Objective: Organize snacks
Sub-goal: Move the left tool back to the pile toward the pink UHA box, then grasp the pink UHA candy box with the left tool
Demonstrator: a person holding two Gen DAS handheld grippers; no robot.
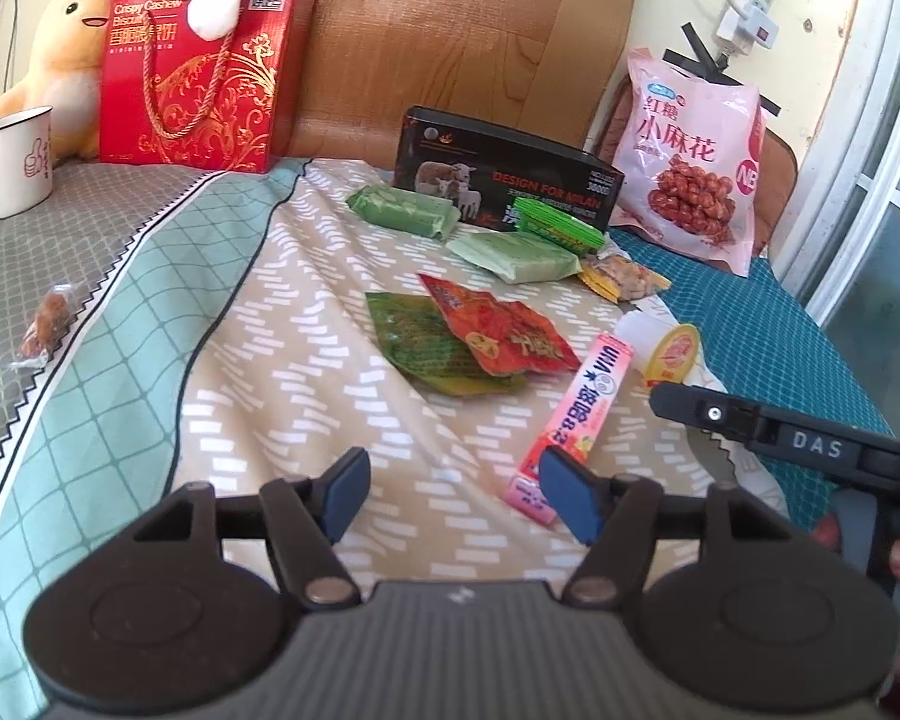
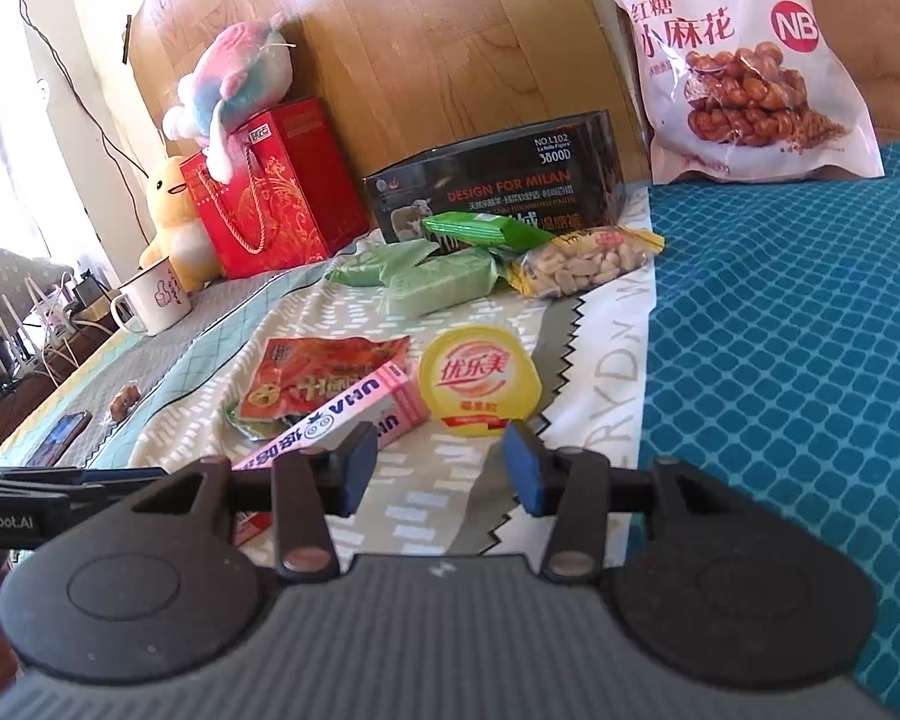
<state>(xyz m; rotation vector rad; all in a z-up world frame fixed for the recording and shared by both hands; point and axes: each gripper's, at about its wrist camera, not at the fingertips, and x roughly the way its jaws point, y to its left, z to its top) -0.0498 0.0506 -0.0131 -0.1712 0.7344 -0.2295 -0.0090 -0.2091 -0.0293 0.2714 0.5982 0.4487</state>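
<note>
I read "Crispy Cashew Biscuit" on the red box [image 1: 201,78], "DESIGN FOR MILAN", "NO.L102" and "3800D" on the black box [image 2: 510,180], "NB" on the pink bag [image 2: 744,60], "UHA" on the pink stick [image 1: 576,414], "DAS" on the right gripper [image 1: 816,450].

— What stood at the back?
— A yellow plush duck [image 1: 60,60] beside a white mug [image 1: 15,159], a pastel plush toy [image 2: 240,78], a wooden headboard [image 1: 450,30].
— Anything else?
— A phone [image 2: 60,438] lay on the bed [image 1: 120,276].
</note>
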